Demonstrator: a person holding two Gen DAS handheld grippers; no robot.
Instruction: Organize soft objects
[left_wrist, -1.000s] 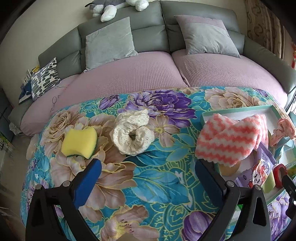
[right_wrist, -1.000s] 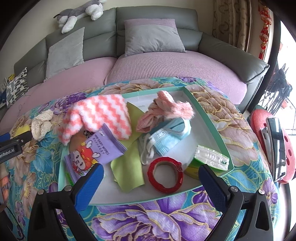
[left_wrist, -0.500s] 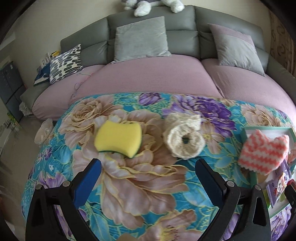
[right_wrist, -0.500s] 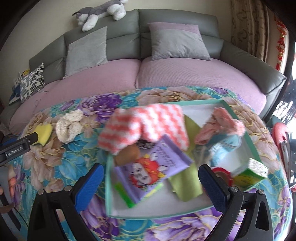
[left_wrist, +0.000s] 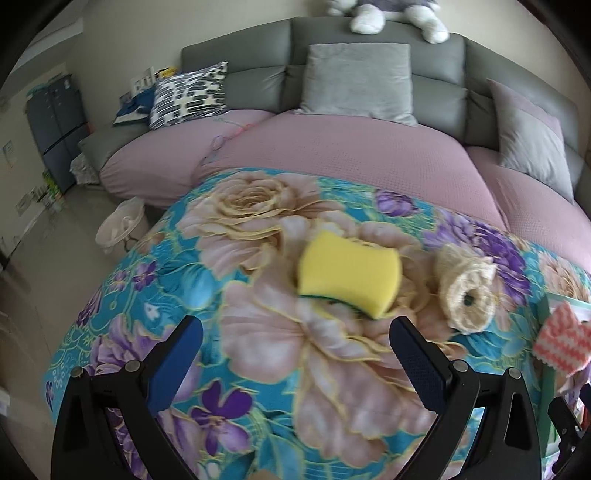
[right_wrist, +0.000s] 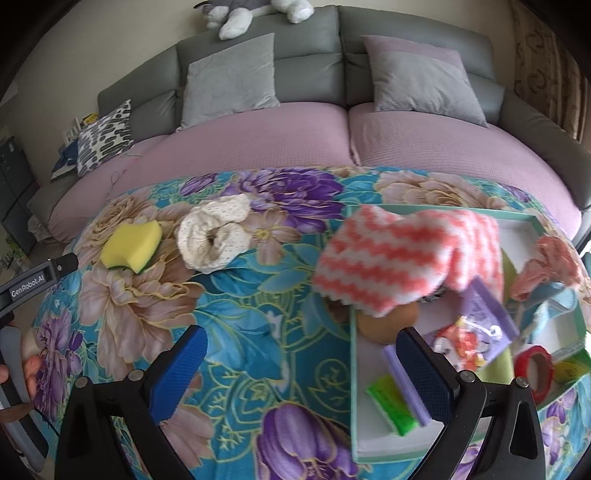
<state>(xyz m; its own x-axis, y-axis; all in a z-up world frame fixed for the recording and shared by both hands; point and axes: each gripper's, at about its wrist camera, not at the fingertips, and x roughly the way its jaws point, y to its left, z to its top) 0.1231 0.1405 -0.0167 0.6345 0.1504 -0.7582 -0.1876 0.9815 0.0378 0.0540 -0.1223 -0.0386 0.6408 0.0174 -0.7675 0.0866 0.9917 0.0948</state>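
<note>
A yellow sponge (left_wrist: 349, 275) with a green underside lies on the floral cloth, just beyond my left gripper (left_wrist: 295, 350), which is open and empty. Right of it sits a cream crocheted scrunchie (left_wrist: 466, 290). In the right wrist view the sponge (right_wrist: 131, 245) and scrunchie (right_wrist: 214, 236) lie at far left. A pink-and-white zigzag cloth (right_wrist: 402, 254) drapes over the left rim of a teal tray (right_wrist: 352, 369). My right gripper (right_wrist: 301, 360) hovers open over the cloth, its right finger at the tray's edge.
The tray holds a pink fluffy item (right_wrist: 550, 262), a purple packet (right_wrist: 476, 332), red tape roll (right_wrist: 533, 371), a green packet (right_wrist: 393, 404) and a brown round thing (right_wrist: 384, 323). A grey sofa (left_wrist: 369, 88) with cushions stands behind. A small white bin (left_wrist: 118, 229) is on the floor at left.
Both grippers have swung left. The sponge now sits centred ahead of the left gripper and the tray has slid to the right edge of both views. Both stayed open.
</note>
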